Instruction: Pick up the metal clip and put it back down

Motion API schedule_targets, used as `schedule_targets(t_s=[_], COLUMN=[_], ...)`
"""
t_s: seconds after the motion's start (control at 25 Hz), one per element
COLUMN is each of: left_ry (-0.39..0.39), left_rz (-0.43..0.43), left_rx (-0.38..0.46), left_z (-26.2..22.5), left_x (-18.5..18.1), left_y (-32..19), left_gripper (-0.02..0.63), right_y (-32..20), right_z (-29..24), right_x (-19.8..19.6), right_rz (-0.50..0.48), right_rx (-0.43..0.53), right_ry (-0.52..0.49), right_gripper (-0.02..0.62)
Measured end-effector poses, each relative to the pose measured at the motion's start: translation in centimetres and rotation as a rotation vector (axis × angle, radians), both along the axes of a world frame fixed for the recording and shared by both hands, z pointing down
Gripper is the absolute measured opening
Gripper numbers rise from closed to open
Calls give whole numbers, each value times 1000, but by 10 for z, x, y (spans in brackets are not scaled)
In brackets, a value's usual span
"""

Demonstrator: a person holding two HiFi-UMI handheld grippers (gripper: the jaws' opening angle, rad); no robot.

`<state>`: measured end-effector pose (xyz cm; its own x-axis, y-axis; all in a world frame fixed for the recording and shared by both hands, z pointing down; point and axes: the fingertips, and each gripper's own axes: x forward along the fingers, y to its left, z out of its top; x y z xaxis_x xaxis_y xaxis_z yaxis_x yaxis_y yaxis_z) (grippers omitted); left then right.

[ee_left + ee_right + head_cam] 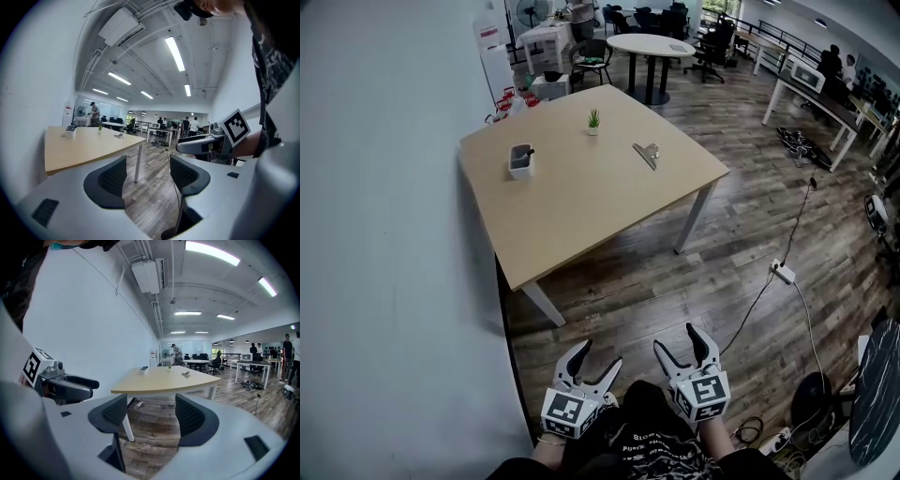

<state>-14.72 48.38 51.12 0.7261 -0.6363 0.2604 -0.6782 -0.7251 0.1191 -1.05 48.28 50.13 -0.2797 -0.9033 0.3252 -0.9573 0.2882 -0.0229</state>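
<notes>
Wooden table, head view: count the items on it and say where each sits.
3. A white container near the left edge, a small potted plant toward the far edge, and the metal clip on the right side. None looks hidden.

Open office under ceiling strip lights [209, 252].
Pale wall [384, 234] at left, dark plank floor [741, 244], light wooden surface [581, 202], round white table [652, 44] and desks [811, 94] beyond.

Head view: high, steeply downward, well back from the table [581, 187]. Both gripper views: low, near level, along their jaws, sharing that distant table
</notes>
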Motion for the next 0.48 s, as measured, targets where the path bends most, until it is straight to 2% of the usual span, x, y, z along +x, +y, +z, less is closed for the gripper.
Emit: schedule_targets(t_s=[0.16,0.48], left_ry=[61,45], left_rz=[-8,-48], left_rx=[-38,-42], left_z=[-1,14], left_x=[-9,-5], left_y=[-7,-58], left_gripper=[281,281], right_y=[-7,-61], right_z=[3,19], right_x=[-6,6], right_rz=[8,-11], right_rx=[-17,-21], right_ry=[-15,-20], right_gripper=[321,321])
